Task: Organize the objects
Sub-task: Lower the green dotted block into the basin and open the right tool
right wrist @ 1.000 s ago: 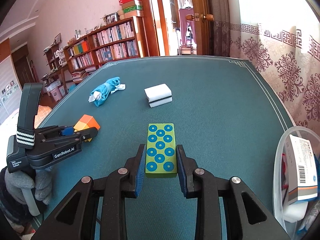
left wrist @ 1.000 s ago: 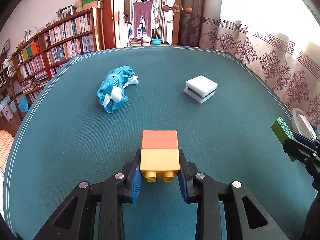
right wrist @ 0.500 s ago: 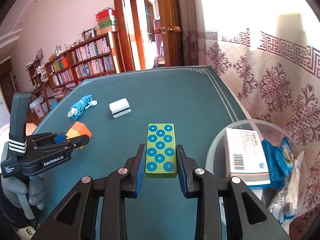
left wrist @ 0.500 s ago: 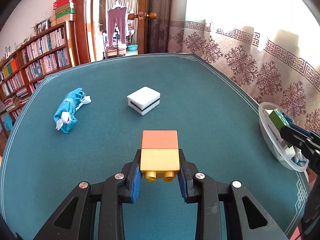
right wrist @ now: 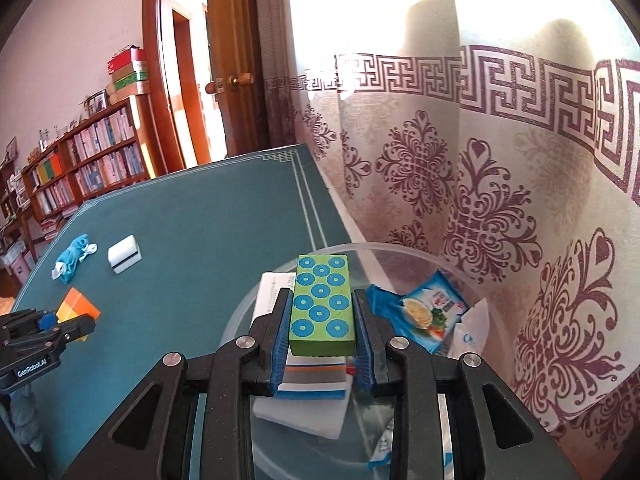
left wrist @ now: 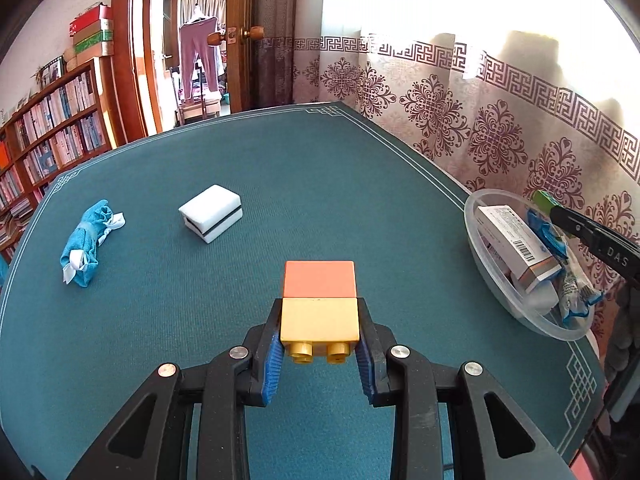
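Right wrist view: the step in hand looks like the drop-off, with the right gripper (right wrist: 322, 320) clenched on the green block (right wrist: 322, 306) and hanging over the clear plastic tub (right wrist: 400, 247) that fills the lower centre and right of the frame. That tub, the largest of the task's things, sits at the table's (right wrist: 200, 216) edge by the patterned curtain (right wrist: 500, 200) and already holds a white carton (right wrist: 272, 292), a blue snack packet (right wrist: 424, 316) and other wrapped items. The next move probably calls for easing the block lower and parting the jaws so it lands on the contents rather than on the rim. The block is a flat green slab with blue ringed dots on its top face, gripped by its long sides. In the left wrist view the left gripper (left wrist: 319, 340) is clamped on a two-colour toy brick (left wrist: 319, 304), yellow half between the pads with studs toward the camera and orange half beyond, held above the table at lower centre, with the tub at the right edge; it would likely follow into the tub. Still out on the cloth at centre left lie a white sponge block (left wrist: 211, 218) with a dark stripe and, smaller, a rolled blue cloth (left wrist: 86, 248) further left.
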Motion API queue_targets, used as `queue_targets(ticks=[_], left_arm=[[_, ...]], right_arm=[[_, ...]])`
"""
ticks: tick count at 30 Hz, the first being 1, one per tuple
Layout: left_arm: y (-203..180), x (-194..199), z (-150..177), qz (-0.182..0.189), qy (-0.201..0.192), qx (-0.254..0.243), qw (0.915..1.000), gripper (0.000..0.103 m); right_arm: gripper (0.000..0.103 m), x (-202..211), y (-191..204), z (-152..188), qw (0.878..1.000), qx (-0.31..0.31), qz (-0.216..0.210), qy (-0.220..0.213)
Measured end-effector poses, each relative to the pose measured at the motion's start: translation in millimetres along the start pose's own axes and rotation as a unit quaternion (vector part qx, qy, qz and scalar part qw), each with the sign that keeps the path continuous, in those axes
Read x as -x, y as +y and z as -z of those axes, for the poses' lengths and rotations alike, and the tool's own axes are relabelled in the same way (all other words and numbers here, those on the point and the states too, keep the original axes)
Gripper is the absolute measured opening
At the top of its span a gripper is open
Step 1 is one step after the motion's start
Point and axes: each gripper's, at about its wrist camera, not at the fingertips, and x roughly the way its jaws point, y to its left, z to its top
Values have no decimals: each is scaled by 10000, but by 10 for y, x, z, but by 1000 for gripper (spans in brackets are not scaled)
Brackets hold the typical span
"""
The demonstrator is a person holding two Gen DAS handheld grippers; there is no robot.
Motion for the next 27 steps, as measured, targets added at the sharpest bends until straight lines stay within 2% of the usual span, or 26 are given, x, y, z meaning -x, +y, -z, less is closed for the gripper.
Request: queue_targets(ticks=[7, 21, 27], left_arm=[[-164, -6, -59, 109, 9, -115, 9999, 33], [-687, 8, -178, 676, -20, -521, 9963, 33], [-875, -5, -215, 866, 17, -671, 9940, 33]], right_arm=[[31, -95, -238, 18, 9994, -283, 165, 78], [31, 225, -155, 108, 9997, -8, 175, -177], [31, 312, -194, 141, 9998, -73, 73, -186]])
